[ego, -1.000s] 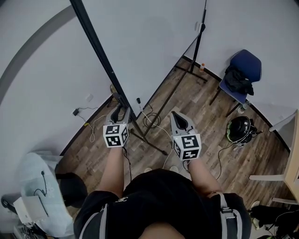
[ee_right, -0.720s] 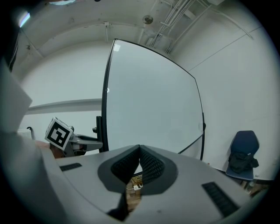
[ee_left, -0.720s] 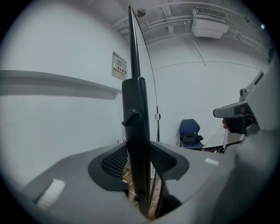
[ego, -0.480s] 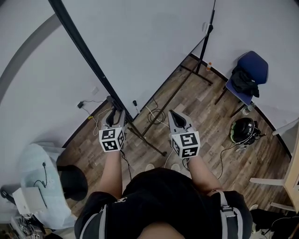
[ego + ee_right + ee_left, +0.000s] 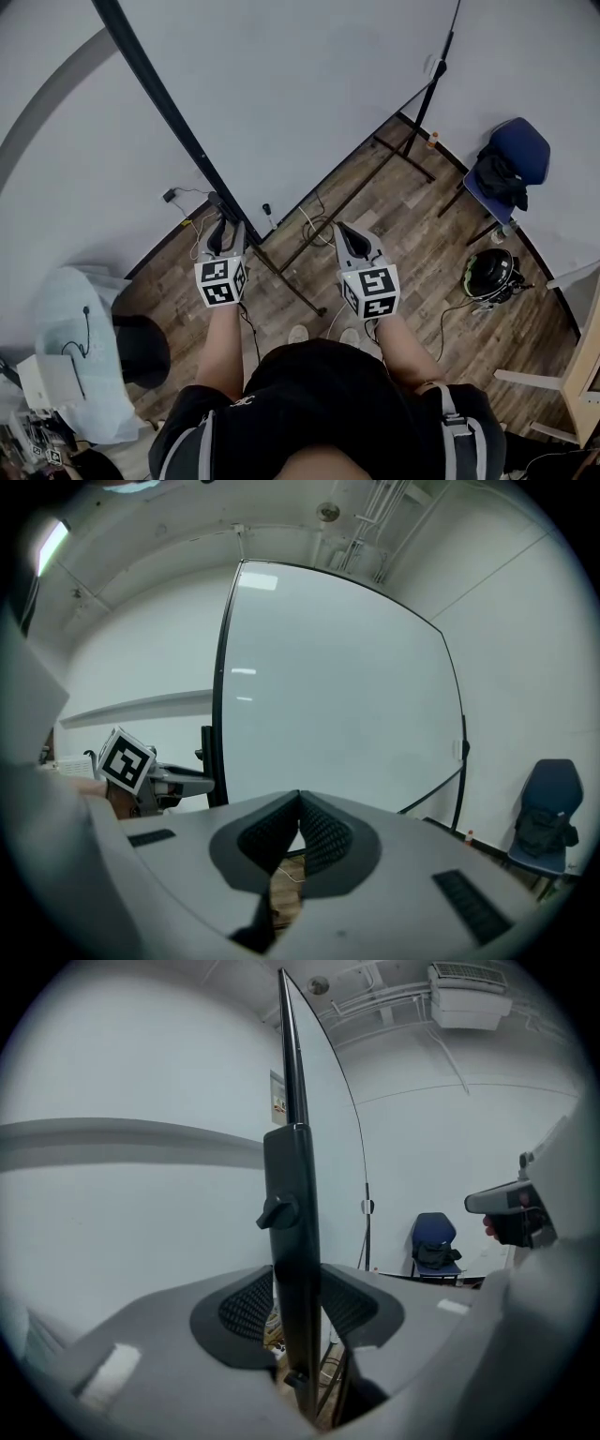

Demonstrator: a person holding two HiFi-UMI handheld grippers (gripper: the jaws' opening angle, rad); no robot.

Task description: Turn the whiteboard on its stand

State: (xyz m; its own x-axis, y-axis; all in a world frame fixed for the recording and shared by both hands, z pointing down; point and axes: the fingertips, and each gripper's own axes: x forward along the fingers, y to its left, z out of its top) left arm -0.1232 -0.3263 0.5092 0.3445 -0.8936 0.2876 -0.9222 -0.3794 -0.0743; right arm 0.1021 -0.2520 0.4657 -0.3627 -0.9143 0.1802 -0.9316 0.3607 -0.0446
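Note:
The whiteboard (image 5: 309,94) is a big white panel in a black frame on a black floor stand (image 5: 291,281). My left gripper (image 5: 222,220) is at its near edge. In the left gripper view the black frame post (image 5: 292,1204) runs upright between the two pads, which press on it from both sides. These jaws have just been closing a little on the post. My right gripper (image 5: 339,228) hangs free in front of the board face (image 5: 337,696). It is shut, its tips (image 5: 298,797) meeting with nothing between them. Each gripper shows in the other's view: left gripper (image 5: 178,780), right gripper (image 5: 511,1208).
A blue chair (image 5: 511,159) with dark clothes stands at the right wall, with a black helmet (image 5: 489,272) on the wooden floor near it. Cables (image 5: 314,225) lie coiled by the stand's feet. A pale covered object (image 5: 75,347) stands at the left, and white furniture (image 5: 581,375) at the right edge.
In the head view both grippers have shifted slightly left, the left one staying on the frame post. The board's black edge now stands further left, and the chair and helmet have slid right.

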